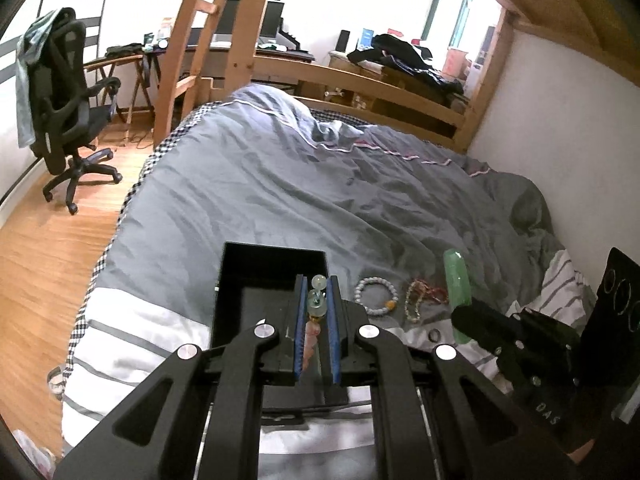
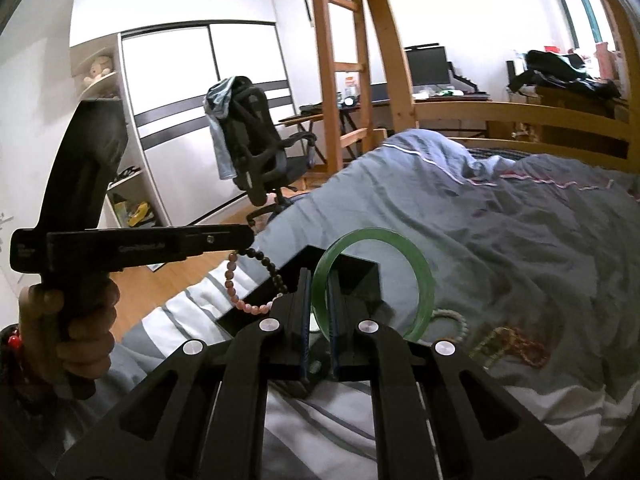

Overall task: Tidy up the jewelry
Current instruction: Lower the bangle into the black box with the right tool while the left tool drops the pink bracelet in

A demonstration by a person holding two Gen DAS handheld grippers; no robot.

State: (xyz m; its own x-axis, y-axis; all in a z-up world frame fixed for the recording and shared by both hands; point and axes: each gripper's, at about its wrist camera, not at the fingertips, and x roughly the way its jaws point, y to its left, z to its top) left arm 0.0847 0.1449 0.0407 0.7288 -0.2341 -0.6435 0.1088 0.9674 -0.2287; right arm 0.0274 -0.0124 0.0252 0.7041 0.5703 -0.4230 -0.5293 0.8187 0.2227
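My left gripper (image 1: 317,284) is shut on a beaded bracelet (image 1: 316,308) of pale green and pink beads, held above an open black box (image 1: 236,280) on the bed. In the right wrist view the bracelet (image 2: 240,292) hangs from the left gripper (image 2: 244,240) over the box (image 2: 360,276). My right gripper (image 2: 320,280) is shut on a green jade bangle (image 2: 424,280), held upright beside the box; it also shows in the left wrist view (image 1: 458,284). A white bead bracelet (image 1: 374,296), a gold and red chain (image 1: 420,300) and a dark ring (image 1: 434,335) lie on the duvet.
The grey duvet (image 1: 300,184) covers the bed, with a white wall (image 1: 560,128) on the right. A black office chair (image 1: 64,112) stands on the wooden floor at left. Wooden bunk posts and a ladder (image 1: 208,40) rise behind the bed.
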